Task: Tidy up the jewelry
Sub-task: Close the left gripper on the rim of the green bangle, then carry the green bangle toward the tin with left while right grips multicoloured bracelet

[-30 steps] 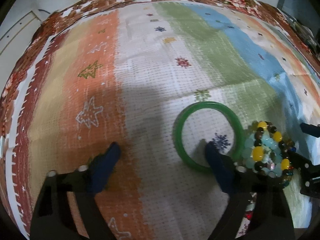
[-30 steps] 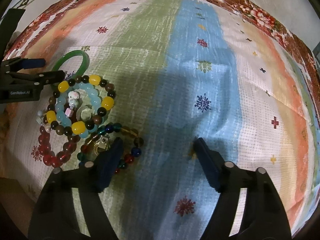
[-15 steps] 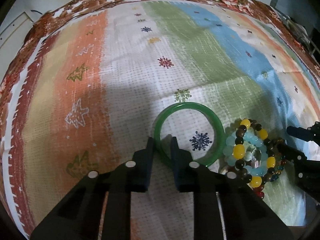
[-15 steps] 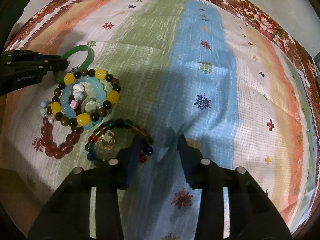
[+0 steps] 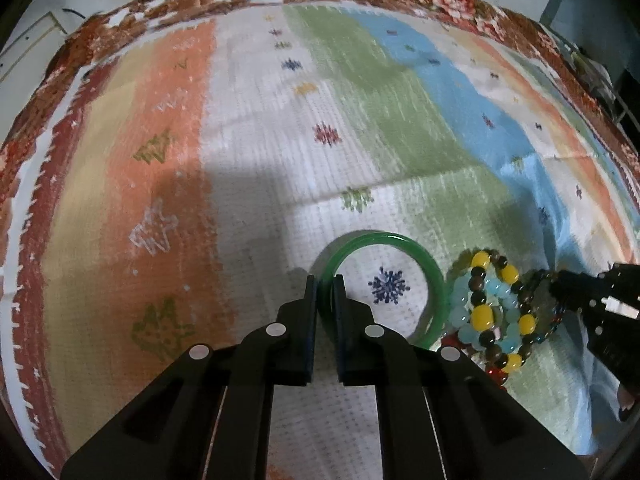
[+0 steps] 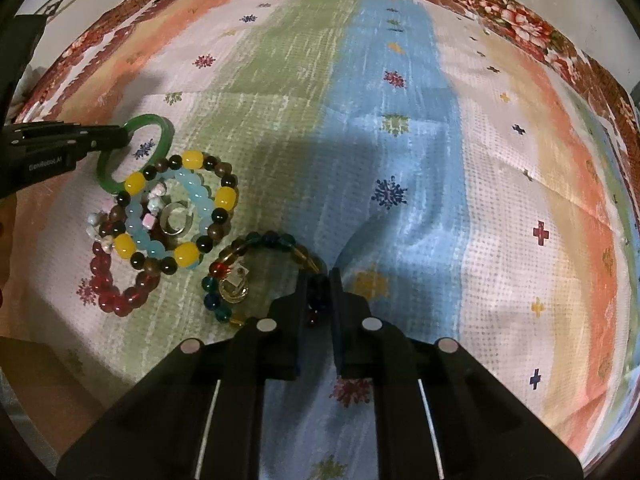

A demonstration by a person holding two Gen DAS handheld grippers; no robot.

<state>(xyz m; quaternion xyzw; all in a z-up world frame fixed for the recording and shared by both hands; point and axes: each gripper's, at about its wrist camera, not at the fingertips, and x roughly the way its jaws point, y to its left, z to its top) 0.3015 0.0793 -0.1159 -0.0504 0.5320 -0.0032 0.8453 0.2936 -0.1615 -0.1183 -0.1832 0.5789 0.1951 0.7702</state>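
Striped cloth (image 5: 256, 184): left tool (image 5: 325, 282) grips green bangle (image 5: 434, 276); right tool (image 6: 318, 278) grips multicoloured bead bracelet (image 6: 256, 240).

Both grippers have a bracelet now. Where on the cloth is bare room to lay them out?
Free: the blue stripe and everything right of the right gripper, and the orange stripe left of the left gripper. Crowded: between the green bangle and the dark multicoloured bracelet, where beaded bracelets overlap.

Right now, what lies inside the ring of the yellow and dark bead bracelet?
Inside the yellow and dark bead bracelet lie a light blue bead bracelet, a silver ring and small pale charm beads. The cloth beneath them is mostly covered.
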